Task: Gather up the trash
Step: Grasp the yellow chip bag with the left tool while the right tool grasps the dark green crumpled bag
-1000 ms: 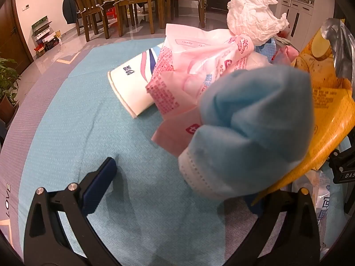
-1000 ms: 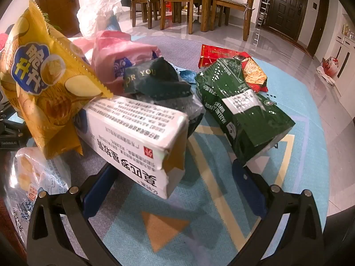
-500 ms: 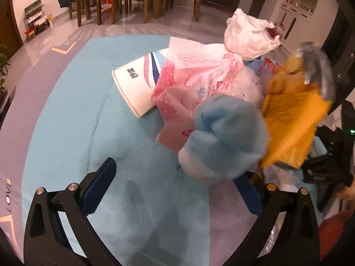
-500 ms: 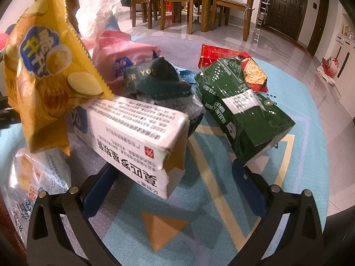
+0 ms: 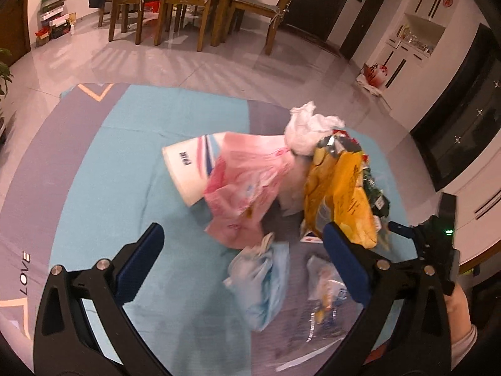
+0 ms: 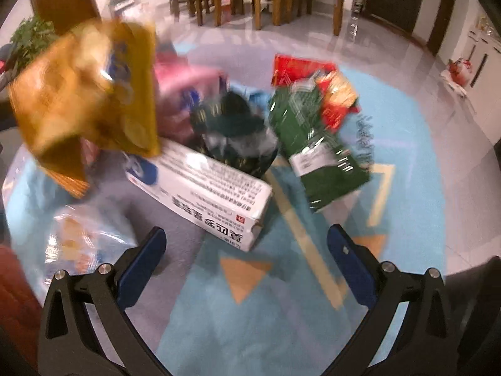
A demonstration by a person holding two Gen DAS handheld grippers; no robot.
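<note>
Rug (image 5: 103, 169) fills most of both views: blue w/ grey bands, yellow and orange shapes, on a pale tiled floor. Dining chairs (image 5: 175, 3) at the far end of the room.

Trash pile sits mid-rug. Largest bits first:
- pink plastic bag (image 5: 247, 185), crumpled, lying over 1 end of a white paper cup (image 5: 188, 169) tipped on its side
- yellow chip bag (image 5: 341, 194), right of the pink bag, standing up off the rug; in right wrist view it's top left (image 6: 90, 94), heavily blurred, can't tell what holds it up
- white box (image 6: 203, 191) w/ printed text, flat on the rug, just ahead of the right gripper
- green snack bag (image 6: 313, 150) right of the box, red wrapper (image 6: 300, 69) behind it
- dark green wrapper (image 6: 235, 119) btwn box and green bag, touching the box
- white crumpled tissue (image 5: 310, 128) on the far side of the pile
- light blue face mask (image 5: 263, 279) on the rug at the near edge, btwn the left gripper's fingers in view but not pinched
- clear wrapper (image 5: 325, 291) just right of the mask

Left gripper (image 5: 250, 266): jaws wide apart, gripping nothing.
Right gripper (image 6: 247, 266): jaws wide apart too, nothing in them, box just beyond the tips.

Person's hand (image 5: 457, 310) at the right edge of left wrist view, on the other gripper's handle.
</note>
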